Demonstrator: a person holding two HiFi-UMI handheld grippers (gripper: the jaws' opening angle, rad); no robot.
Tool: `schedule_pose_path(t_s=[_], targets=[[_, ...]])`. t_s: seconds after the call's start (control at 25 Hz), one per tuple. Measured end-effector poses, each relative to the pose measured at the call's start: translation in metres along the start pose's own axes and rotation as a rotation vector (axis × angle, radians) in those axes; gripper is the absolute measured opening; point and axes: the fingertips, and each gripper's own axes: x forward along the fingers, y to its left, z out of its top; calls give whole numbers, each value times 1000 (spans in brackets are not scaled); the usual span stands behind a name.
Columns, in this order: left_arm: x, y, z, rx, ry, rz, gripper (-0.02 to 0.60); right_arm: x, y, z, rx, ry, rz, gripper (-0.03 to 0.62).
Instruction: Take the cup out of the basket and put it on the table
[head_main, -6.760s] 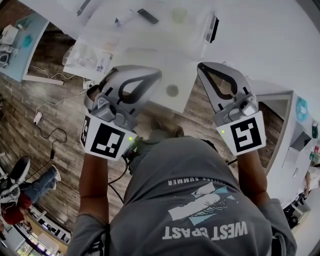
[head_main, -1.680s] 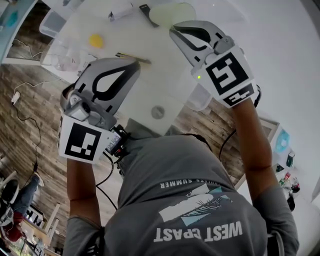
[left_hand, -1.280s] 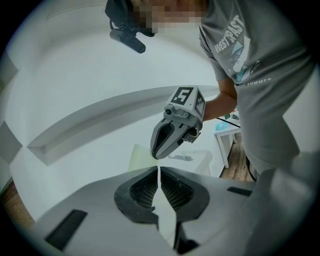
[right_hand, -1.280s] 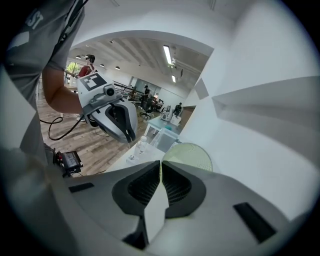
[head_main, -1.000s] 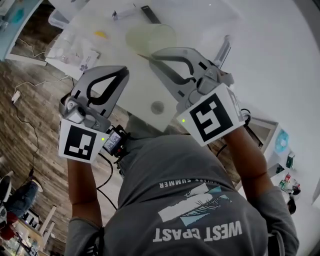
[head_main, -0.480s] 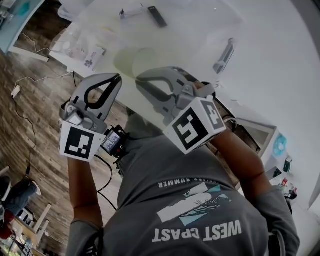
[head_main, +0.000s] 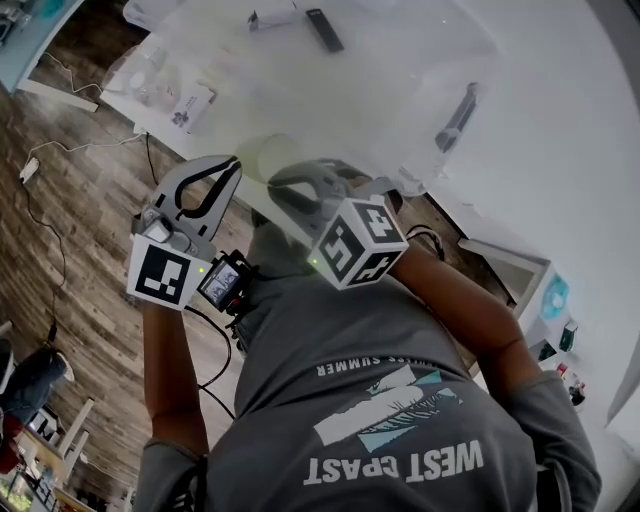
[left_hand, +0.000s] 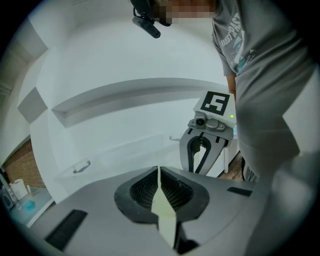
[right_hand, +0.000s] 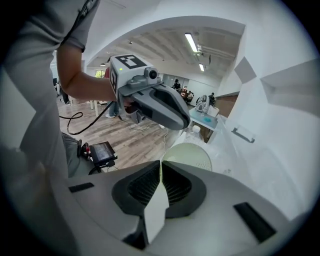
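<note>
Table: a white table fills the top and right of the head view, its near edge running just ahead of the person.
Floor: wood planks to the left, with loose cables lying on them.
Room: the right gripper view shows a long room with ceiling strip lights and small figures far back.
On the table: a black bar-shaped object and clear bags with a printed sheet near the left corner.
Basket: a clear plastic basket stands on the table, with a grey handle on its side.
Right claw: the right claw is clenched, and in its own view the pads meet on the thin edge of the cup.
Cup: the pale green cup is held by the right claw at the table's near edge, beside the basket's corner and between the two claws. Whether it touches the table cannot be told.
Left claw: the left claw hangs over the floor just left of the cup. In its own view the jaws are pressed together with nothing between them.
Person: a grey printed T-shirt fills the bottom of the head view.
</note>
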Motion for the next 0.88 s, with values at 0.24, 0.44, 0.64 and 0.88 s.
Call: schedule_pose_path(t_s=[0.24,0.44,0.64,0.88], targets=[[4,-7,-26,-56,27,-14,11,40,18,-34,29,73,78,26],[7,-15,-39,-90,44,-28,11,67,33,-66,53,137,124,26],[5,-20,-47,-106,50,-33,11,84,40,-91,62,209,140,26],[3,-22,-51,-124,48,-36,11,90,43,-110,70,286,150,28]])
